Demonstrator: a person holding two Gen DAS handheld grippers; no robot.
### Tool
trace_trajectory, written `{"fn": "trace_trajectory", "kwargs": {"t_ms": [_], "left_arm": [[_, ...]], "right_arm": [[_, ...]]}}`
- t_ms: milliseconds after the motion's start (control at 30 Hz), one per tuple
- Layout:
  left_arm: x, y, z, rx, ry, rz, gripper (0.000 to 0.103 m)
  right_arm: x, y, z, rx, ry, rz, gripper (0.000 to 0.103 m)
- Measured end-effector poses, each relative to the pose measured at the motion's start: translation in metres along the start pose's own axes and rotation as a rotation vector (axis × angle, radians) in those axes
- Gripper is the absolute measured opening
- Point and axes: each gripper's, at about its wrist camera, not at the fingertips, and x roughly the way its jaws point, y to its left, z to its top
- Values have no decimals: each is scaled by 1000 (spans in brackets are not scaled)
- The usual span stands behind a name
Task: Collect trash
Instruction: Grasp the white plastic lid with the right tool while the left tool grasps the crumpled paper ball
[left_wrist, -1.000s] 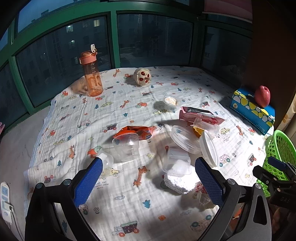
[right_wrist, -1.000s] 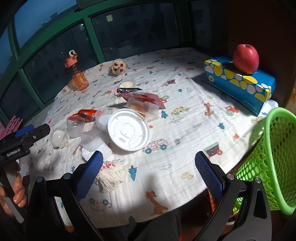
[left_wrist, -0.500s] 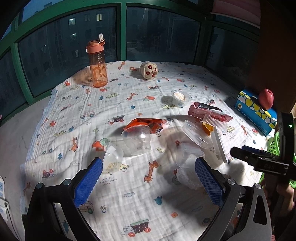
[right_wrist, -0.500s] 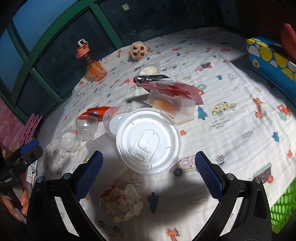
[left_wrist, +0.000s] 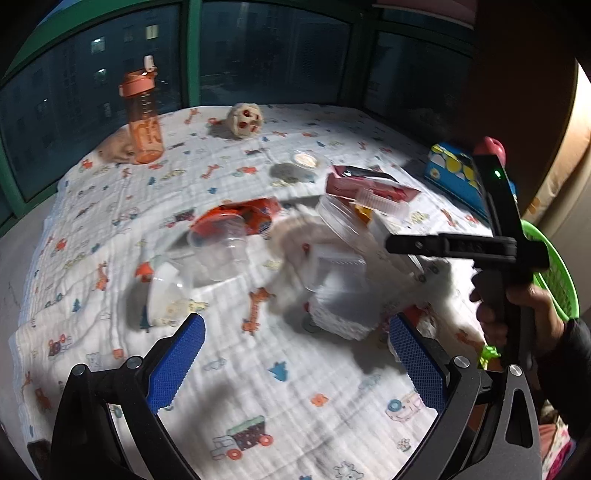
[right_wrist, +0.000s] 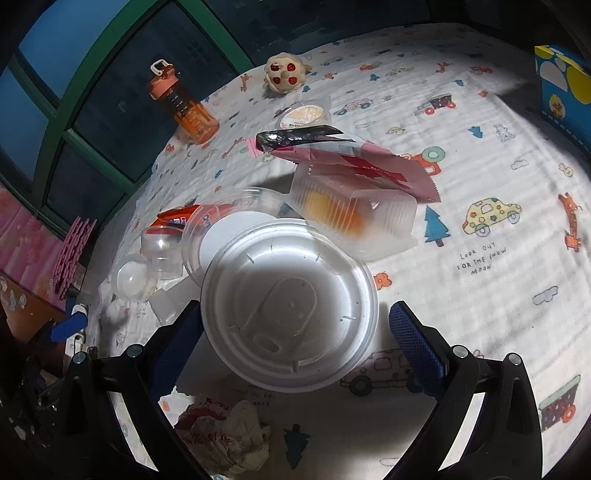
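Trash lies piled mid-table on a cartoon-print cloth (right_wrist: 480, 258). A white round lid (right_wrist: 291, 310) sits between the spread fingers of my right gripper (right_wrist: 295, 343), which is open and low over it. Behind the lid are a clear box with orange food (right_wrist: 351, 210), a pink wrapper (right_wrist: 351, 158), a clear cup (right_wrist: 162, 251) and an orange wrapper (right_wrist: 173, 218). Crumpled paper (right_wrist: 225, 439) lies below the lid. My left gripper (left_wrist: 295, 365) is open above bare cloth, short of the clear cup (left_wrist: 219, 251). In the left wrist view, a hand holds the right gripper's body (left_wrist: 461, 245) over the pile.
A green basket (left_wrist: 554, 273) stands off the table's right edge. An orange bottle (left_wrist: 144, 118) and a round toy (left_wrist: 245, 120) stand at the back by the windows. A blue box (left_wrist: 454, 173) with an apple (left_wrist: 489, 147) on it sits at the right.
My right gripper has moved forward and down, so the white lid now fills the gap between its fingers. It has also come into the left wrist view, over the pile.
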Motion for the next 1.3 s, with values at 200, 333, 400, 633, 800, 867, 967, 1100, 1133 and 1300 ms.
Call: {"fn": "trace_trajectory", "kwargs": {"t_ms": [200,333,400,633,800,867,967,1100,1133,1300], "left_arm": [[5,-22,-6,55,16,-61,97],[9,-33,-9,85,25,-86,97],[11,-35,-10,81,33,-99,97],[15,-39,-12,78,46,-124,97],[19,-46,-12,99,56,-134,96],[21,-51,-12,112,56,-151,96],[25,-61,-11,135,56,-169,94],[36,-80,-12,182,70,-191,83],[41,-84,-12,188,76,-190,82],[58,-99,-10,219,97,-185,71]], "right_arm": [[9,5,0,-34,14,-15,91],[7,2,0,-19,1,-17,91],[7,1,0,-13,0,-14,92],[8,4,-1,-36,-7,-23,92],[0,3,-4,-22,-31,-21,91],[-10,4,-4,-19,-49,-9,90],[-27,8,-6,-31,-81,-1,90],[-49,12,-9,-27,-118,7,90],[-55,12,-10,-24,-130,6,90],[-88,9,-20,1,-186,-11,90]]}}
